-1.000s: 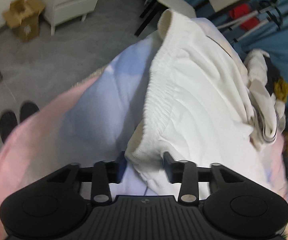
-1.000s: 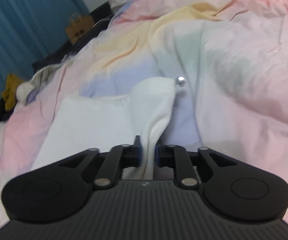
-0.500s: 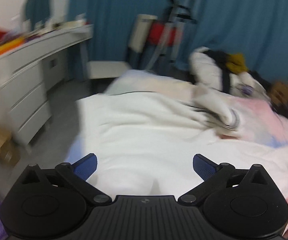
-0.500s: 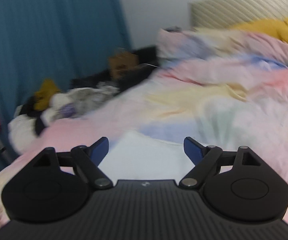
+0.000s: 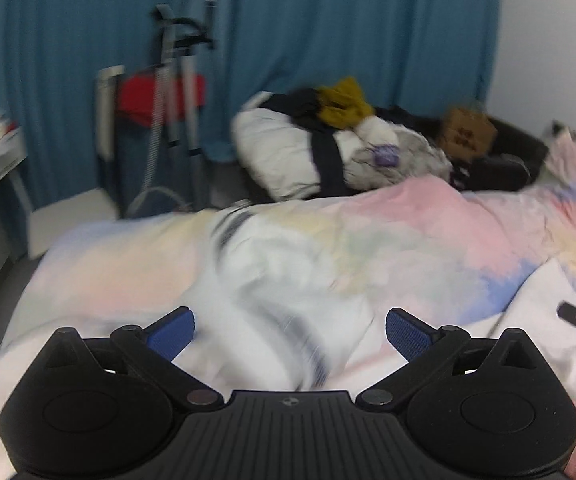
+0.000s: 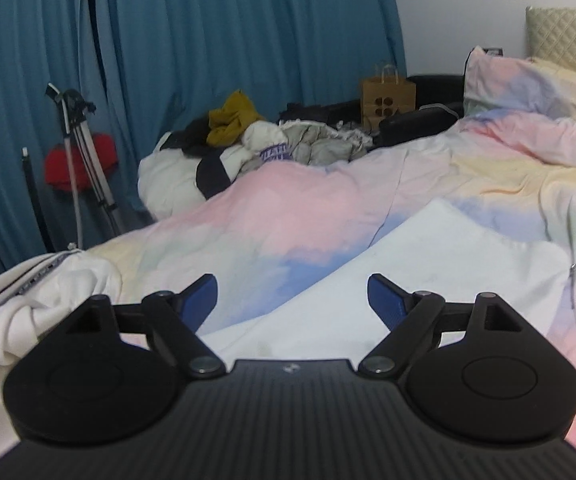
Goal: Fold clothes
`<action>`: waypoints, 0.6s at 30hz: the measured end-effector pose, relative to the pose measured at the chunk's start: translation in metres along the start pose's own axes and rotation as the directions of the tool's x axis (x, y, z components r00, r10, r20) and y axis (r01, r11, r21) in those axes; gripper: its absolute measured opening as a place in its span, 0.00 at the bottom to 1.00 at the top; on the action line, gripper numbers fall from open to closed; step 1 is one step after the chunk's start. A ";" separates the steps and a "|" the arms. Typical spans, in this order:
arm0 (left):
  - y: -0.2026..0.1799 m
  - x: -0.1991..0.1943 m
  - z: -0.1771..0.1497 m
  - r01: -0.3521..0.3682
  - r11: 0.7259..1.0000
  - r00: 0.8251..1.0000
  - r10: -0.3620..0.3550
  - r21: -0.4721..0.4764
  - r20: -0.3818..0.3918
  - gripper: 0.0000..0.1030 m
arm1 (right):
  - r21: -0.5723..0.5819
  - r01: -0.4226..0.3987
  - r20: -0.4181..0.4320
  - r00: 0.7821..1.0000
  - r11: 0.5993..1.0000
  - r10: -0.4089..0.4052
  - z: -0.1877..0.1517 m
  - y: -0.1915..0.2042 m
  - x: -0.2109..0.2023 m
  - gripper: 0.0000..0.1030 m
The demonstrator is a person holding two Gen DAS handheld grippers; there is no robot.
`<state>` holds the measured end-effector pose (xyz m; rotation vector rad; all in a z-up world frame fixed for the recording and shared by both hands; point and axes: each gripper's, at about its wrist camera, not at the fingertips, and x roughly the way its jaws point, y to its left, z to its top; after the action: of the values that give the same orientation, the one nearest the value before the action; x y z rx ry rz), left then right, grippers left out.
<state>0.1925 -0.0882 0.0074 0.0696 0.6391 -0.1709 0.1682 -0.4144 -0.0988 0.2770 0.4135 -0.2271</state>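
Letting go: both tools, left tool (image 5: 289,330) and right tool (image 6: 291,298), have released the white garment (image 6: 427,280) and gape empty.
Garment: flat on the bed (image 6: 288,208).
Meaning: fold laid; unfolded pile (image 6: 248,140) awaits.

Left wrist view: low over the near edge of the pastel duvet (image 5: 427,232), looking across the bed to the blue curtain (image 5: 327,20); heavily motion-blurred. Right wrist view: similar low position, same facing, sharp, taking in the headboard (image 6: 567,36) at right. Both share the clothes pile (image 5: 327,152) (image 6: 248,144), paper bag (image 5: 467,132) (image 6: 387,96) and curtain (image 6: 208,32).
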 end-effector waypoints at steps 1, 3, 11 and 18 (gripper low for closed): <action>-0.009 0.023 0.011 -0.017 1.000 1.000 0.017 0.025 -0.013 1.00 | 0.006 0.003 -0.010 1.000 1.000 -0.003 -0.002 0.001 0.004 0.81; -0.025 0.067 0.030 -0.079 0.992 0.996 0.083 0.096 -0.037 1.00 | 0.032 0.006 -0.034 0.999 0.999 -0.005 -0.005 -0.002 0.014 0.81; 0.008 0.227 0.078 -0.383 0.901 0.878 0.423 0.202 -0.225 1.00 | 0.114 -0.009 -0.135 0.991 0.993 0.025 -0.022 -0.007 0.053 0.81; 0.054 0.302 0.070 -0.313 0.950 0.832 0.278 0.009 -0.480 0.44 | 0.099 -0.012 -0.107 0.994 0.995 0.023 -0.023 -0.005 0.071 0.81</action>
<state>0.4819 -0.0845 -0.1171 0.1451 1.1187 0.1800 0.2219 -0.4236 -0.1500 0.3902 0.5075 -0.2161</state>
